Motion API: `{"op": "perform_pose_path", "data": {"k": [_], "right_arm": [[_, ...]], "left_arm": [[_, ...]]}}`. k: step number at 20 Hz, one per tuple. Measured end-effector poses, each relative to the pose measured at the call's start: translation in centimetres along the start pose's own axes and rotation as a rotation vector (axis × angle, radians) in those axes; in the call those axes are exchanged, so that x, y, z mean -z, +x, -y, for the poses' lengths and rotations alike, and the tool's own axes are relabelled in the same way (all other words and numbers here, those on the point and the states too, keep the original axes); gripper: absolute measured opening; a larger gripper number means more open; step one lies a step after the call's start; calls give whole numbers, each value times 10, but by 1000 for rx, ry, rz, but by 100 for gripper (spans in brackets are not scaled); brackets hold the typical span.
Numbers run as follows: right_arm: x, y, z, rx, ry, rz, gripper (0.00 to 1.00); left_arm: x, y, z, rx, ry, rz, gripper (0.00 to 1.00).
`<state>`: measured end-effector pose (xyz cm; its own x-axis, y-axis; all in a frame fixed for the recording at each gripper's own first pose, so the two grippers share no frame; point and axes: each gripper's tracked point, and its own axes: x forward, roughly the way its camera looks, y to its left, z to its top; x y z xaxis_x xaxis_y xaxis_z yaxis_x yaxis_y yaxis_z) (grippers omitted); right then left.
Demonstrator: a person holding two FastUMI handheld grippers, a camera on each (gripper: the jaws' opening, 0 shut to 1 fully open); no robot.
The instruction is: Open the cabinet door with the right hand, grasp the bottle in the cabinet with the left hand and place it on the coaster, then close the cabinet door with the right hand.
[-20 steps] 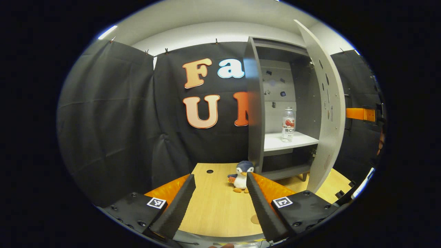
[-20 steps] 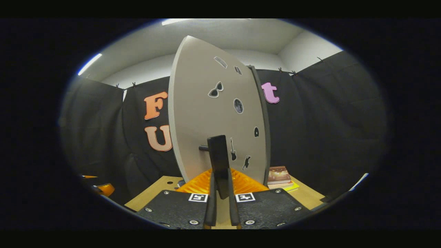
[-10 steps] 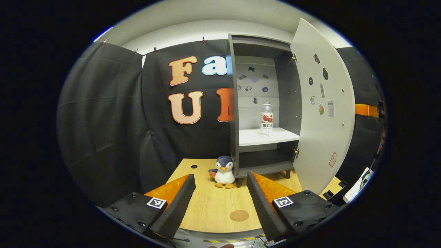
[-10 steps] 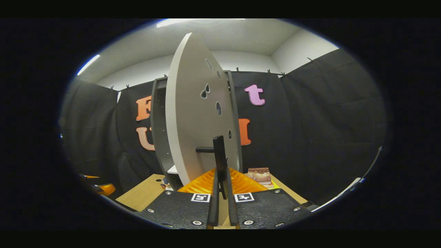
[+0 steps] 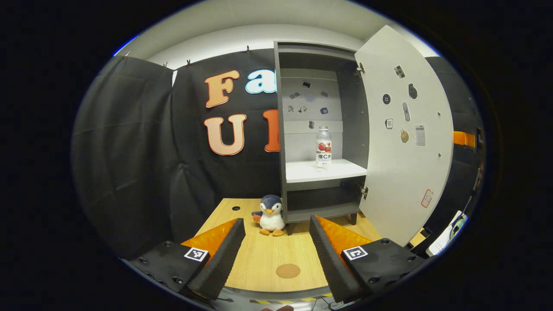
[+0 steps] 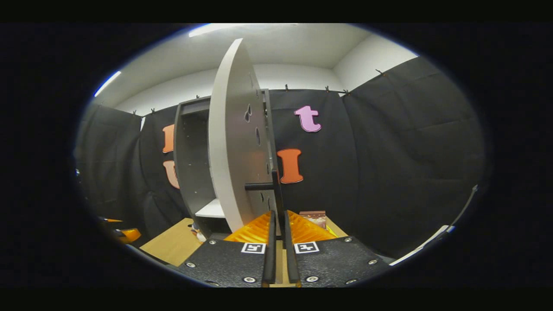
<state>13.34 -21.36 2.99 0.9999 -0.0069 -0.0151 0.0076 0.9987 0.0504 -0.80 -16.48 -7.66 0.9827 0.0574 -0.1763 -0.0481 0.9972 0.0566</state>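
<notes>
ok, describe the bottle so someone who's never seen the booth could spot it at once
Find the grey cabinet at the back of the wooden table, its door swung open. On its white shelf stands the bottle, upright and alone. It is clear with a red-and-white label, unlike the plush penguin and flat round coaster on the table.

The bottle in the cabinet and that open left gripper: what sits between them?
In the left gripper view, between the left gripper and the bottle lie bare tabletop, the round coaster, and the shelf's front edge. The penguin toy stands off to the left.
</notes>
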Motion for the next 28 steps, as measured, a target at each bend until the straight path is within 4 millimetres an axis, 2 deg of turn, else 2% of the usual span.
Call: {"op": "perform_pose_path", "data": {"k": [2, 6, 7, 8, 9, 10, 12, 14, 17, 20, 21, 22, 25, 28], "right_arm": [[-1, 0, 13, 12, -6, 2, 0], [-3, 1, 27, 25, 15, 21, 0], [-3, 0, 28, 26, 23, 25, 5], [-2, 0, 30, 28, 29, 27, 0], [-2, -1, 30, 36, 31, 28, 5], [-2, -5, 30, 52, 22, 30, 6], [-5, -15, 33, 111, -22, 38, 6], [-18, -26, 33, 173, -66, 65, 6], [-37, -56, 22, 227, -89, 117, 6], [-46, -68, -2, 228, -93, 152, 6], [-45, -66, -8, 230, -120, 159, 6], [-40, -62, -13, 232, -147, 153, 2], [-26, -49, -37, 209, -159, 113, 6], [-10, -23, -58, 184, -197, 81, 6]], "left_arm": [[-5, 1, 6, 2, 1, 4, 98], [-4, 17, 19, 26, 16, 1, 97], [-6, 24, 24, 38, 14, 2, 99], [-5, 32, 28, 51, 12, 0, 99], [-6, 41, 31, 64, 12, 1, 99], [-9, 51, 37, 81, 6, 5, 97], [-16, 76, 49, 121, -5, 14, 99], [-26, 104, 60, 155, -20, 25, 97], [-44, 149, 81, 216, -29, 46, 97], [-65, 194, 102, 250, -15, 85, 97], [-72, 208, 110, 264, -16, 97, 97], [-78, 222, 119, 276, -11, 106, 96], [-95, 261, 140, 301, -9, 129, 97], [-109, 296, 153, 314, -1, 151, 97]]}}
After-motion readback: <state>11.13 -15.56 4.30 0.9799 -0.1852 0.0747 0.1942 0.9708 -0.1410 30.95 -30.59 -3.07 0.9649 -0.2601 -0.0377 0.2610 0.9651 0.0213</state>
